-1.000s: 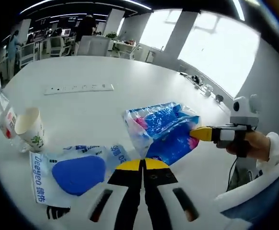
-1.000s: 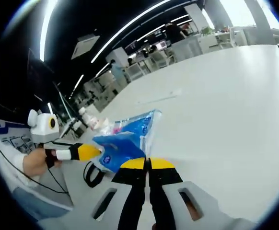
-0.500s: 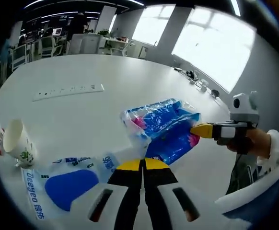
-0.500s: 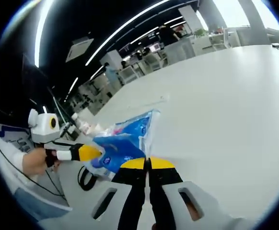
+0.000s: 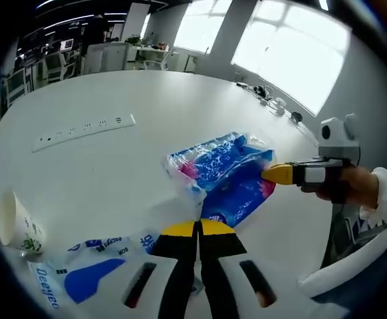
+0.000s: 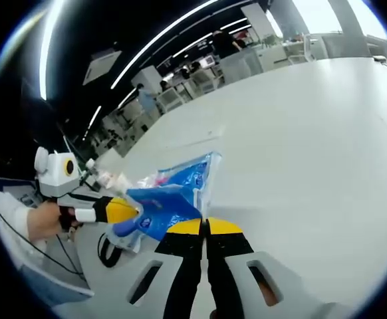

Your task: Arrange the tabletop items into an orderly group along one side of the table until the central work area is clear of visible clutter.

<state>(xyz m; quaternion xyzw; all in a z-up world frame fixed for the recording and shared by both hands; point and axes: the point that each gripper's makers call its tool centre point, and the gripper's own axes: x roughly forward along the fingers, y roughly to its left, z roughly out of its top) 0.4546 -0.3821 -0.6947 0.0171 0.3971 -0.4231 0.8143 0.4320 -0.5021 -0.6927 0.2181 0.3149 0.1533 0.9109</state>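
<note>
Left gripper point(image 5: 197, 229): seen from its own camera, yellow-tipped black jaws pressed together at the near edge of the blue plastic pack point(image 5: 223, 174); whether film is pinched between them cannot be told.
Right gripper point(image 6: 205, 228): jaws likewise together in its own view, tips at the pack's point(image 6: 169, 199) edge; a grip on it cannot be confirmed.
Blue plastic pack: glossy, crinkled film, blue with pink and white print, lying on the white table point(image 5: 140, 86) between the two grippers.
Left gripper view, additional items: paper cup point(image 5: 15, 224) with green print, tipped on its side at far left; a flat white wrapper with a blue oval point(image 5: 90, 272) just beside the jaws; a long white power strip point(image 5: 84, 129) farther back.
Right gripper view, additional items: a black cable loop point(image 6: 107, 247) on the table; office desks under ceiling strip lights.
Cross-views: each camera catches the opposite gripper's yellow tip touching the pack.
</note>
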